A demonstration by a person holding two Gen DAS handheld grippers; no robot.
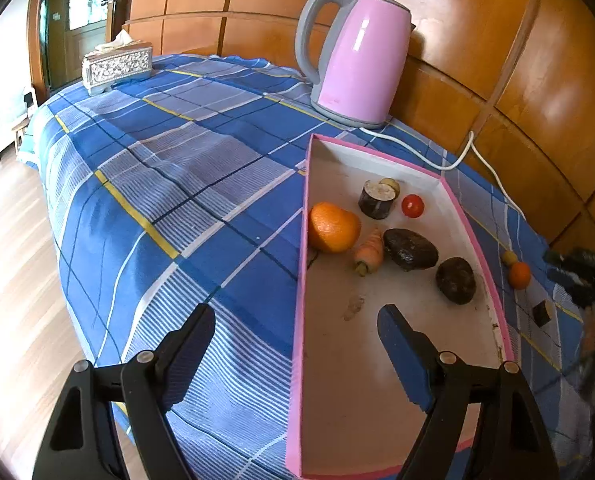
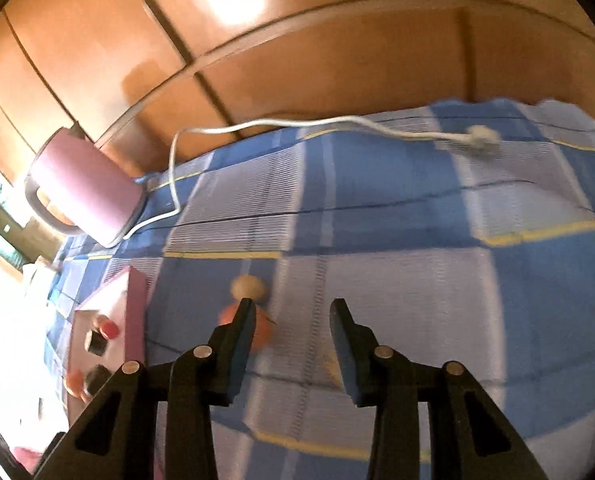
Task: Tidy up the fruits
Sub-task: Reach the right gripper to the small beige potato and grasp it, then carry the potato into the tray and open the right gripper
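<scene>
**Right gripper lined up on the loose fruit beside the box**

The pink-edged box lay on the checked cloth of the bench, already holding a large orange, a carrot piece, two dark avocados, a small tomato and a dark cut roll. Outside it, at about three o'clock from the box in the left wrist view, a small orange, a pale round fruit and another dark cut piece still waited on the cloth.

The left gripper hung with its jaws wide and empty, straddling the box's near wall. The right gripper had its jaws set fairly narrow with nothing between them; the small orange sat partly behind its left finger, at about nine o'clock from the gap, with the pale fruit just beyond.

To do this pick well, the jaws would probably need to spread wider than the orange, then shift toward nine o'clock until the fruit was centred. The view was blurred, so settling first seemed wise. The pale fruit sat close enough to be knocked; a round orange could roll if pinched off-centre.
</scene>
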